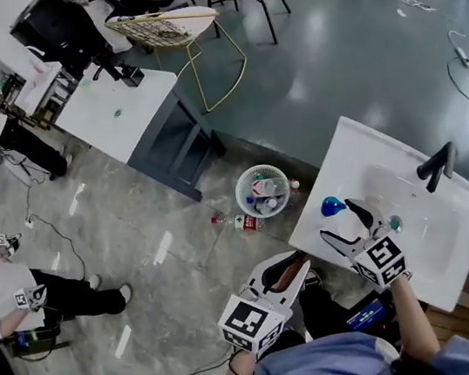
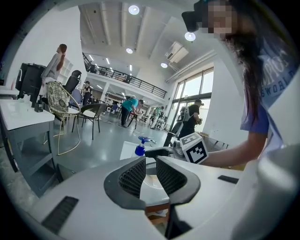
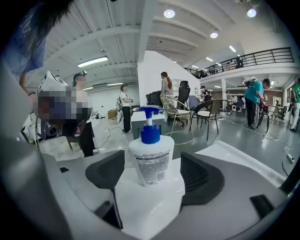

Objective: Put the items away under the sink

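Note:
A white pump bottle with a blue top [image 1: 332, 205] stands on the near left corner of the white sink [image 1: 361, 151]. My right gripper [image 1: 336, 218] is open around it. In the right gripper view the bottle [image 3: 151, 161] stands upright between the wide-apart pads [image 3: 199, 174], touching neither. My left gripper [image 1: 295, 263] hangs just off the sink's front edge, lower left of the right one. Its jaws are shut with nothing between them [image 2: 150, 164]. From the left gripper view I see the bottle [image 2: 139, 147] and the right gripper's marker cube [image 2: 194, 147] beyond.
A black faucet [image 1: 436, 164] rises at the sink's far side, and a small teal thing [image 1: 395, 223] lies by the basin. On the floor left of the sink stand a round bin [image 1: 263, 191] of bottles and a loose bottle [image 1: 238, 222]. A white table [image 1: 117, 112] and people lie farther left.

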`<state>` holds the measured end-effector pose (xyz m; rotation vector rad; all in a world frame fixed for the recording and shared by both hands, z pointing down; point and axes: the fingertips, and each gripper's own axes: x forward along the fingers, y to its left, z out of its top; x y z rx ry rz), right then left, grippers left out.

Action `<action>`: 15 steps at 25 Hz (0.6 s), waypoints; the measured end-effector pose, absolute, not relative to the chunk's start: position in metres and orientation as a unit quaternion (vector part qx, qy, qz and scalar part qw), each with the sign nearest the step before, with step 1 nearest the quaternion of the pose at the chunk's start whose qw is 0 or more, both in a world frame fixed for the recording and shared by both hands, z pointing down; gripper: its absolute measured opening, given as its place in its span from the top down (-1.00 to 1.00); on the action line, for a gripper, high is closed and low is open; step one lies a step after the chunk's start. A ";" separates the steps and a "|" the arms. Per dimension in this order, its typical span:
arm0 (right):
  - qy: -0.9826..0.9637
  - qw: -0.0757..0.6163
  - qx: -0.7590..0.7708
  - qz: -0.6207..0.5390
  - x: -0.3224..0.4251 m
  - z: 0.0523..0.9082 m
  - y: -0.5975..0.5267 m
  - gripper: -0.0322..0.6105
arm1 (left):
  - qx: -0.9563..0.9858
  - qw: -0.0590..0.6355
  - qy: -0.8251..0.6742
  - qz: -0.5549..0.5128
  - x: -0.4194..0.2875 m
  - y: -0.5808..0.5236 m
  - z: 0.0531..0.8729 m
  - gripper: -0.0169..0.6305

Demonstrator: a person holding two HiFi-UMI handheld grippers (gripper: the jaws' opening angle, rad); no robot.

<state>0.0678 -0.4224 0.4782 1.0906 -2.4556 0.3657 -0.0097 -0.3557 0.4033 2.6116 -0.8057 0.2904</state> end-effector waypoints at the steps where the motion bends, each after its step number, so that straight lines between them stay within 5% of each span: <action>1: -0.885 0.213 0.392 0.134 0.067 0.483 -0.427 -0.23 | 0.931 0.196 -0.290 0.105 -0.010 -0.358 0.404 0.74; 15: -0.902 0.248 0.341 0.093 0.032 0.529 -0.461 -0.37 | 0.920 0.207 -0.311 0.121 -0.025 -0.365 0.416 0.74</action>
